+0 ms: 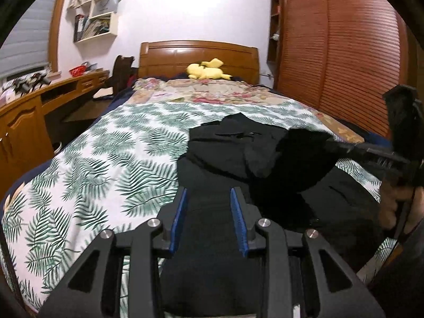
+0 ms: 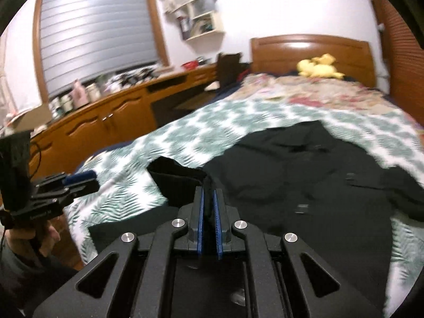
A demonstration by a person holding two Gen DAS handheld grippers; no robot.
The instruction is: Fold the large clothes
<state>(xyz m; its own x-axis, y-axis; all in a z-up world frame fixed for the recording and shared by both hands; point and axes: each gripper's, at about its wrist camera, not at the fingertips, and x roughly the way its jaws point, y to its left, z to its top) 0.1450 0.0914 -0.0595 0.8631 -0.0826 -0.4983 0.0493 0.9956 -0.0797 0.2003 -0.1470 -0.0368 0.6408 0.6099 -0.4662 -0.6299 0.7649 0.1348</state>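
Note:
A large black garment [image 1: 225,153] lies spread on the leaf-print bed cover [image 1: 106,159], towards its right side. In the right wrist view my right gripper [image 2: 208,193] is shut on a fold of the black garment [image 2: 304,164], and a flap of cloth stands up just left of the pads. The left wrist view shows that right gripper [image 1: 331,143] coming in from the right with the fold lifted off the bed. My left gripper [image 1: 209,196] hovers over the garment's near edge, its blue pads apart with nothing pinched. The left gripper [image 2: 87,180] also shows at the left of the right wrist view.
A yellow plush toy [image 1: 206,70] lies by the wooden headboard [image 1: 198,55], on a floral blanket [image 1: 201,92]. A long wooden desk [image 1: 31,100] with clutter runs along the left. A slatted wardrobe [image 1: 344,53] stands close on the right. A hand [image 2: 45,235] grips the left tool.

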